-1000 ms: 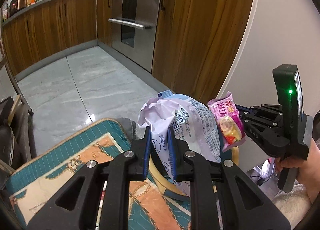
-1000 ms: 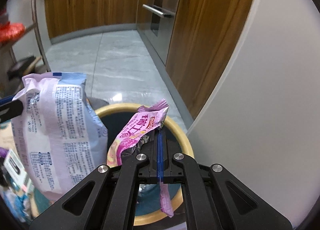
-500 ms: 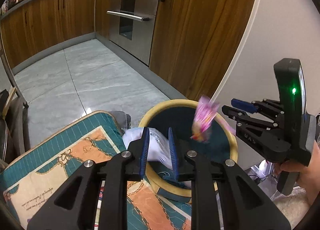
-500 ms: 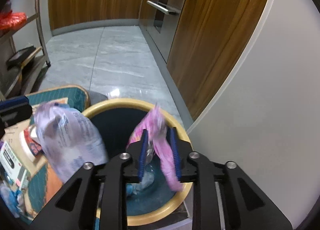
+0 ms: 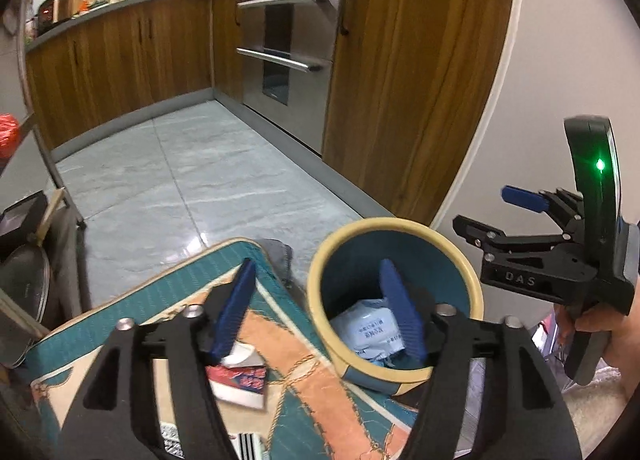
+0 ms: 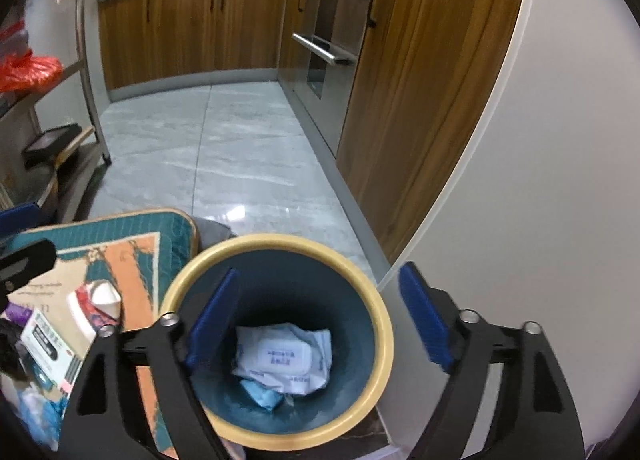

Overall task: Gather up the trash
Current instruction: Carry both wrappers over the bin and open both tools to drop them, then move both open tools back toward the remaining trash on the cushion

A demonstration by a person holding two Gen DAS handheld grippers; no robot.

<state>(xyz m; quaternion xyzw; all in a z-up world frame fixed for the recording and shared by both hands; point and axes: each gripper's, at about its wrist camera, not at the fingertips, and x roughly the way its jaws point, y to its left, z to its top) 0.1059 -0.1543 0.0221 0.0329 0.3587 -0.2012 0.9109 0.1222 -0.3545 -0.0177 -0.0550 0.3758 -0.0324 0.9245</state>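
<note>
Bin [image 6: 384,344] bottom partly hidden; white wrapper [image 6: 284,356] inside; both hand-held grippers [image 5: 320,312] [image 6: 320,324] spread, empty.

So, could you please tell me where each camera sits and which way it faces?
Left wrist: on the left tongs, open, looking down past the mat at the bin; right tongs and hand show.
Right wrist: on the right tongs, open, above the bin.
Shared: bin, white packet, mat, cabinets.

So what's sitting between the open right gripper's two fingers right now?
In the right wrist view, the open right gripper frames the yellow-rimmed trash bin. Between its fingers lies the bin's interior, with the white wipes packet on the bottom.
</note>
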